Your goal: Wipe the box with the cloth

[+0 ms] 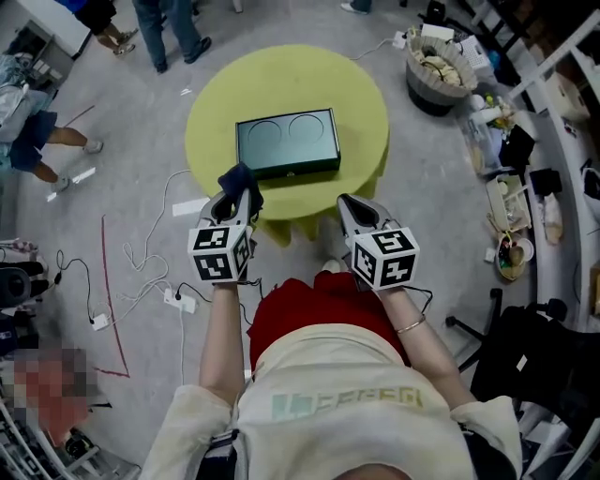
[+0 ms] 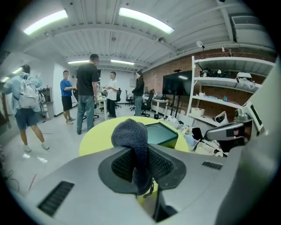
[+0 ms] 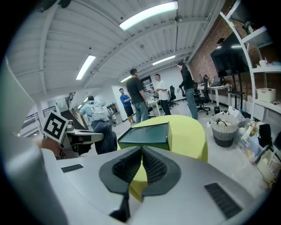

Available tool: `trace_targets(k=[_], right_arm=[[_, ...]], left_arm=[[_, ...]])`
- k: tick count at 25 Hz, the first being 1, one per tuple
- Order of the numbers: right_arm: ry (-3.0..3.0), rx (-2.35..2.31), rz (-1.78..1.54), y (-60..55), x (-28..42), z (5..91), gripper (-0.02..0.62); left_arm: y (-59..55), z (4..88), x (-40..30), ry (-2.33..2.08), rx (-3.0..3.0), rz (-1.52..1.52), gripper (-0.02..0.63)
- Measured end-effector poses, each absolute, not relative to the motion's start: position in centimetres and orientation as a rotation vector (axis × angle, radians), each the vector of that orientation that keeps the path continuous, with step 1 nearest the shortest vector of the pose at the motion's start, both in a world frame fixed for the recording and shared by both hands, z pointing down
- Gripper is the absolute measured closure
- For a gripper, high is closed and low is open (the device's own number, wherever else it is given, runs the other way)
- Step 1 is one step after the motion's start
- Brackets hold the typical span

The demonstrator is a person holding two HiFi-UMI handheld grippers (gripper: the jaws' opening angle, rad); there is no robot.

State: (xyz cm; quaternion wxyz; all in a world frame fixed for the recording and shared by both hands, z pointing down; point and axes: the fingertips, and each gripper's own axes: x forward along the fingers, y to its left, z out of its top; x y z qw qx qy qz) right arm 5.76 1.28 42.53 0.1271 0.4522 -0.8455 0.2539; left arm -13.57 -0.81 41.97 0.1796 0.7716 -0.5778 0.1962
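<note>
A dark green flat box with two circles on its lid lies on the round yellow-green table. My left gripper is shut on a dark blue-grey knitted cloth, held at the table's near edge, just short of the box's near left corner. In the left gripper view the cloth bulges up between the jaws, with the box behind it. My right gripper is shut with nothing in it, at the table's near right edge. The right gripper view shows the box ahead.
Cables and a power strip lie on the floor to the left. A basket stands at the far right, beside cluttered shelving. Several people stand beyond the table. A black chair is at my right.
</note>
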Motion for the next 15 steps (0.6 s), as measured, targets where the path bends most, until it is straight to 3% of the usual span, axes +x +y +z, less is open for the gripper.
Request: trace_targets(k=[15], right_arm=[[-2.595, 1.424, 0.527, 2.7, 1.6, 37.8, 0.557]], left_arm=[[2.5, 36.7, -12.5, -1.615, 2.418, 0.218, 0.541]])
